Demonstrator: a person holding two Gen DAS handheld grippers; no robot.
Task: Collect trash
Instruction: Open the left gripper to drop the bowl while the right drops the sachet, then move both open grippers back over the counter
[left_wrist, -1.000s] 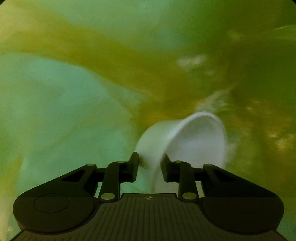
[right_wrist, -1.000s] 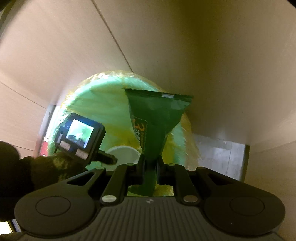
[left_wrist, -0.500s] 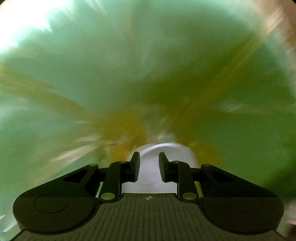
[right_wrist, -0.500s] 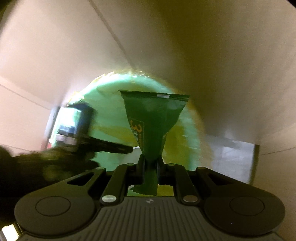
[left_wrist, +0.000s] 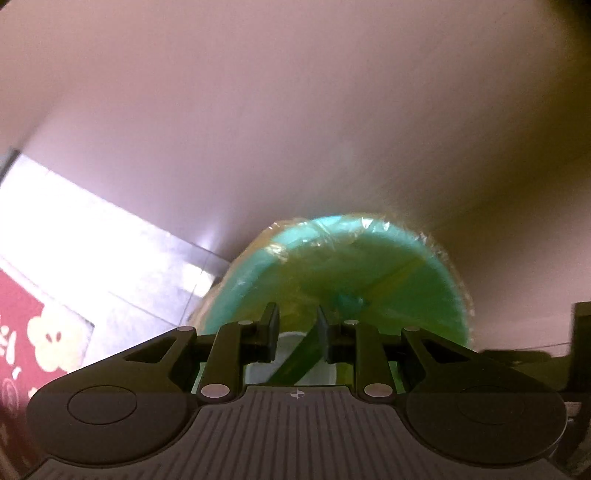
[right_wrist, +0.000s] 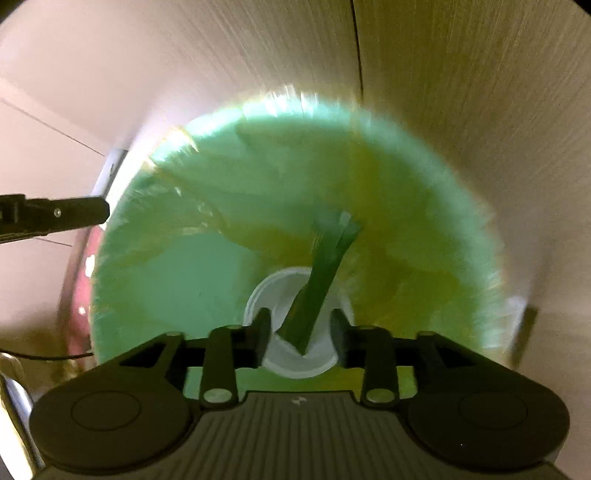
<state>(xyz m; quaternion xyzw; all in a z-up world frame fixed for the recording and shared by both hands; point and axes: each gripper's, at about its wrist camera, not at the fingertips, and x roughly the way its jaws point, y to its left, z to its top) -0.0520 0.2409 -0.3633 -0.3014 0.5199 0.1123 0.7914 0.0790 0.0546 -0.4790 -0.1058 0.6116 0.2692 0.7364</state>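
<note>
Black jaws on your right gripper are opening, pads clear of the green wrapper, which sits loose in the gap between them, tilted, lower end over the white cup. Cup lies at the bottom of the green bin, whose thin clear liner shows crinkled at the rim. Right view is motion-blurred, so wrapper print is unreadable. Your left gripper has its jaws a narrow gap apart with nothing pressed between them; through that gap you see the same wrapper and a sliver of cup down in the bin. One black finger of the left gripper pokes in from the left edge of the right view, just outside the bin rim. Beige walls close in around the bin on both views. Grey floor and a red mat with cream flowers lie to the left of the bin in the left view.
</note>
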